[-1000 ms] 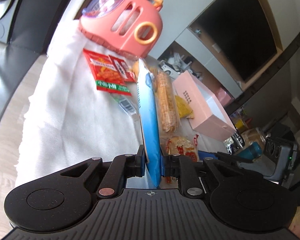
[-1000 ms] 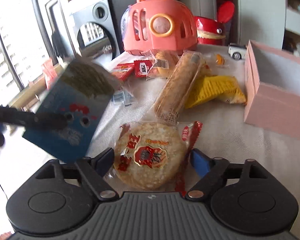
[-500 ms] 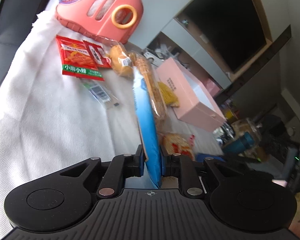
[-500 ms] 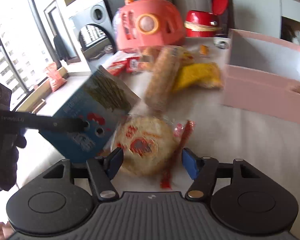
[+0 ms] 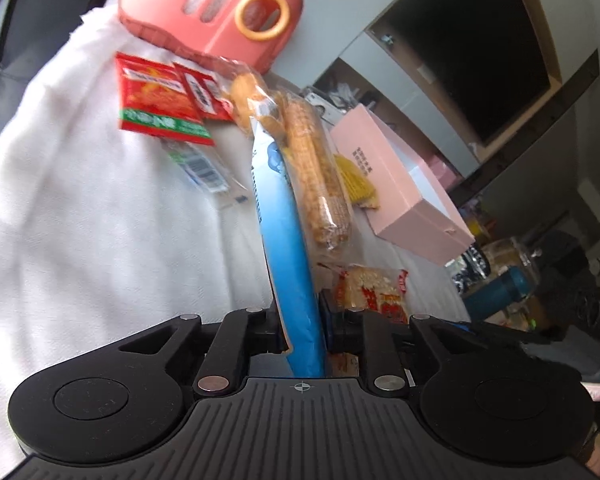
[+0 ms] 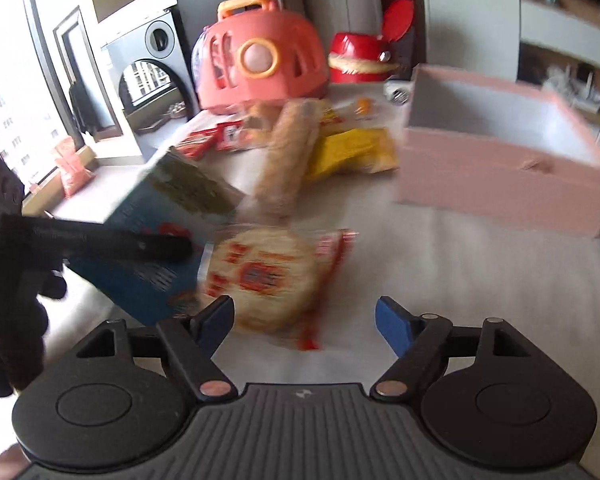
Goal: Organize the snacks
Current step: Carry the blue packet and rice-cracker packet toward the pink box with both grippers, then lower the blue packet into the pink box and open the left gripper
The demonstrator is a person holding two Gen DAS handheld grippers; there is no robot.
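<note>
While left gripper [image 5: 303,330] clamps blue packet [image 5: 288,248] | pink box [image 6: 500,160] empty

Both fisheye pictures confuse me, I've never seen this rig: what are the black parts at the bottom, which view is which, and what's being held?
The black parts are two hand-held grippers, each carrying its own camera. In the left view, the left gripper is shut on a blue snack packet. In the right view, the right gripper is open and empty, just short of a round rice cracker. On the white cloth lie a long corn-like snack, a yellow packet, red sachets, an open pink box and a coral carrier.
</note>
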